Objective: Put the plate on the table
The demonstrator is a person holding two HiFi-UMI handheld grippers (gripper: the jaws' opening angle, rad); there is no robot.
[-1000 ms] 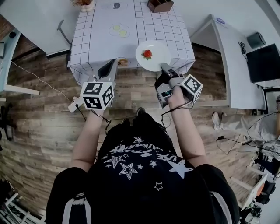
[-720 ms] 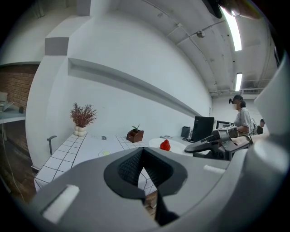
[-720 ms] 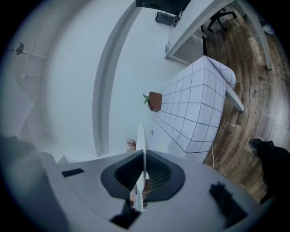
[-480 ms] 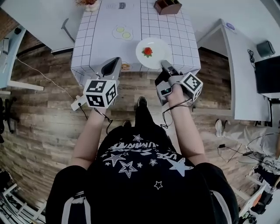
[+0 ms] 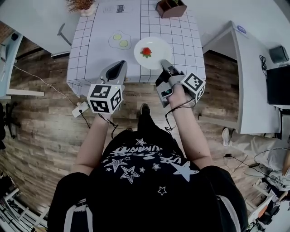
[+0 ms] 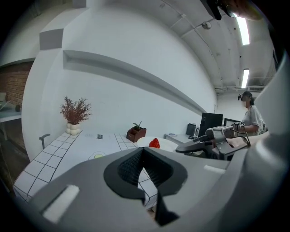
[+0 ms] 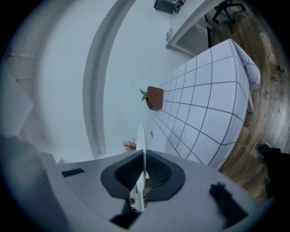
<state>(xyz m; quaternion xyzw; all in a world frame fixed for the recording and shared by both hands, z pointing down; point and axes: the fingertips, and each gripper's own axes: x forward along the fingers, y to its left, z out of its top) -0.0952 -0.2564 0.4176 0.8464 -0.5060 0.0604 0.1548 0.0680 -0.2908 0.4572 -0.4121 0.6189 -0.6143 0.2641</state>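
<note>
A white plate (image 5: 154,52) with a red strawberry (image 5: 146,51) on it is over the near right part of the checked table (image 5: 104,54). My right gripper (image 5: 163,62) is shut on the plate's near rim. In the right gripper view the plate (image 7: 141,136) shows edge-on, pinched between the jaws of the right gripper (image 7: 143,156). My left gripper (image 5: 121,64) is at the table's near edge, left of the plate, shut and holding nothing. The left gripper view shows the plate (image 6: 166,143) and the strawberry (image 6: 154,143) beyond the shut left gripper (image 6: 144,150). Whether the plate rests on the cloth I cannot tell.
A brown planter box (image 5: 171,7) stands at the table's far right, and a vase of dried flowers (image 5: 81,5) at the far left. Two pale green rounds (image 5: 119,41) lie mid-table. A white desk (image 5: 247,63) stands to the right, and wooden floor surrounds the table.
Both grippers have moved forward toward the table. The plate, held at the table's near edge before, is now farther in over the cloth.
</note>
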